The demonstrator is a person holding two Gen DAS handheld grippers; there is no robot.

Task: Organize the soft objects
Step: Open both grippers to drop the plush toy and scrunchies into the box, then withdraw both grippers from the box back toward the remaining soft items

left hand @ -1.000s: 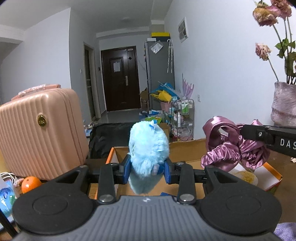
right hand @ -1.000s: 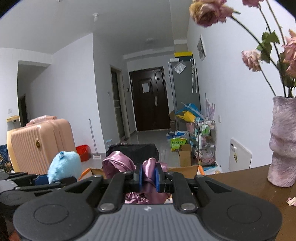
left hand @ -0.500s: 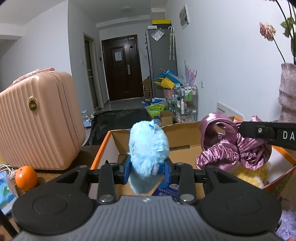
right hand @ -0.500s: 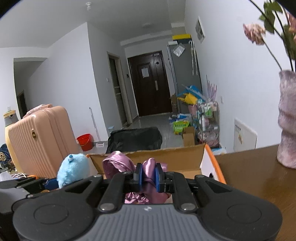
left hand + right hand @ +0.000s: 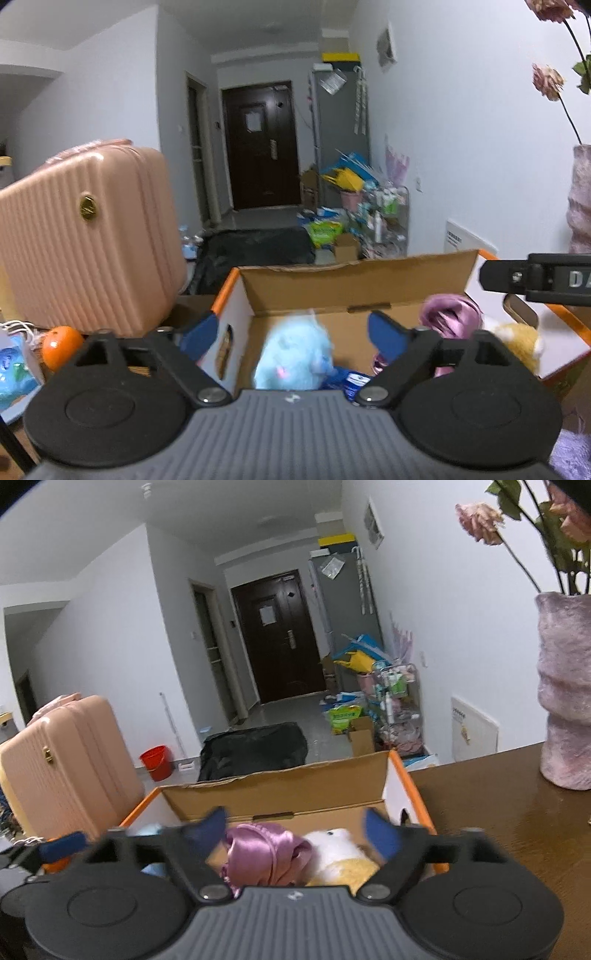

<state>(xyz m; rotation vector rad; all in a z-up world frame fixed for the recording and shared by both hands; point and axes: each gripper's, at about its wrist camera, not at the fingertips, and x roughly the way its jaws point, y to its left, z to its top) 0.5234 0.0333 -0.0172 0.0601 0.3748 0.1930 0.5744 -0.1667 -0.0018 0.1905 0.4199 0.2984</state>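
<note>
My left gripper (image 5: 291, 325) hangs over an open cardboard box (image 5: 354, 288), its jaws opening wide. A fluffy light-blue toy (image 5: 291, 354), blurred, sits low in the box between the pads and touches neither. The jaws of my right gripper (image 5: 295, 825) are opening too, above a purple satin piece (image 5: 262, 853) that lies loose in the box beside a yellow and white plush (image 5: 340, 853). One of the right gripper's fingers (image 5: 517, 275) shows at the right of the left wrist view.
A pink ribbed suitcase (image 5: 85, 236) stands left of the box, with an orange (image 5: 61, 345) at its foot. On the brown table (image 5: 517, 812) to the right stands a lilac vase (image 5: 565, 690) of dried roses. A lilac fuzzy item (image 5: 572, 454) lies near right.
Both grippers have opened. The blue toy has dropped out of the left jaws into the box, and the purple satin piece has fallen from the right jaws into it.
</note>
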